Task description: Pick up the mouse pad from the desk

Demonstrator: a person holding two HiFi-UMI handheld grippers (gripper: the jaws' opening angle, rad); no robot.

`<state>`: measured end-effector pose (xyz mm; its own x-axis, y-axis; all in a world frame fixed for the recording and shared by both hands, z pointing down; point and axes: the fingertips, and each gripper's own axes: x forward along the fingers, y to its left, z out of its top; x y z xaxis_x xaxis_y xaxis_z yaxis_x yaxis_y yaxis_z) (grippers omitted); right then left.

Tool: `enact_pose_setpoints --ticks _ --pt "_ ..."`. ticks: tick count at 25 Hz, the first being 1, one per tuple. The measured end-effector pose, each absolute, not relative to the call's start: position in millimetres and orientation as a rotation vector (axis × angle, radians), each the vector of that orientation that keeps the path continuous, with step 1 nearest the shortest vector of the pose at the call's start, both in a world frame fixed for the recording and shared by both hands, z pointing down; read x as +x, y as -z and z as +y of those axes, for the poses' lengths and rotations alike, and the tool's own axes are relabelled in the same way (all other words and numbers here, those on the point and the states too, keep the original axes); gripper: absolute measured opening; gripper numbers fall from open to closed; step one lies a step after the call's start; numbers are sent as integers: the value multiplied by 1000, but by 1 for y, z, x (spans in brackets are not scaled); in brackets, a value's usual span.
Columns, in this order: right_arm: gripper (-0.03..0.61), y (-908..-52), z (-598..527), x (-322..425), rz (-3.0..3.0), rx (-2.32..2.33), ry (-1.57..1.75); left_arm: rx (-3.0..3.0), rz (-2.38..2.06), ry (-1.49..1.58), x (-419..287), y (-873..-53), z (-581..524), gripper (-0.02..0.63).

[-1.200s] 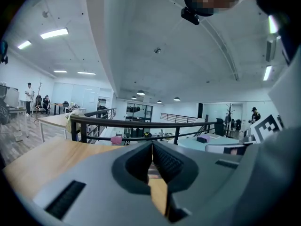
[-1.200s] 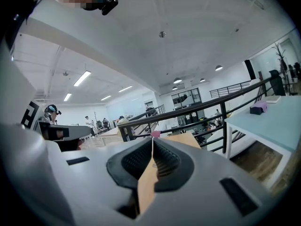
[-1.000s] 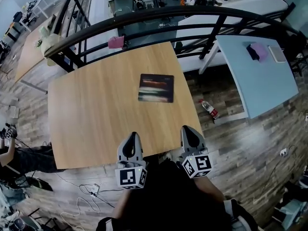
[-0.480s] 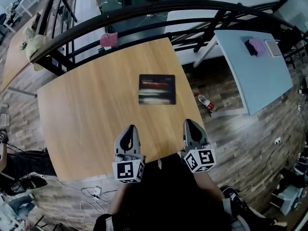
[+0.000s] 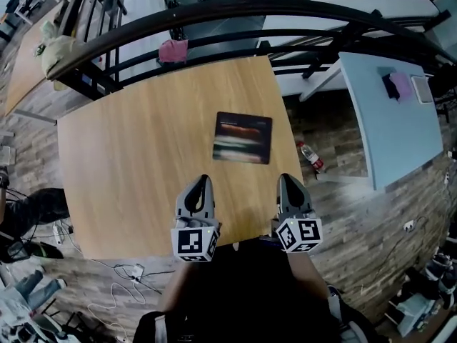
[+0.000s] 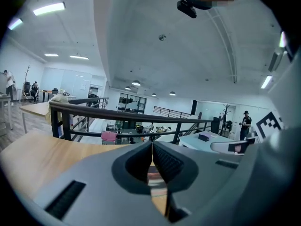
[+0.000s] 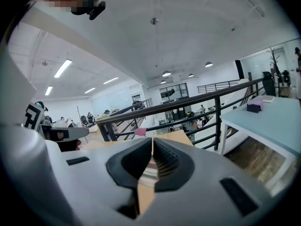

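mouse pad: on desk, by its right edge
left gripper, right gripper: over near edge

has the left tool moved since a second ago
Yes: the left tool has advanced farther over the desk, closing on the mouse pad.

The counter is smooth matt wood; the mouse pad has a dark printed face; left tongs and right tongs are matt grey plastic with ribbed dark pads; the railing is black metal
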<state>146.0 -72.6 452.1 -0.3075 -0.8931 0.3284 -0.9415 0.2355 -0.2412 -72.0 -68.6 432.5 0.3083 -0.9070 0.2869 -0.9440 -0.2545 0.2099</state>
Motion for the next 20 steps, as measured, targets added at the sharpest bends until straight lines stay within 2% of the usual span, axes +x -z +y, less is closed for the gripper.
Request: enact_pose_setpoints --ticks 20 --pt "35 -554 -184 141 -2265 1529 -836 2087 -1570 -390 -63 -542 -175 26"
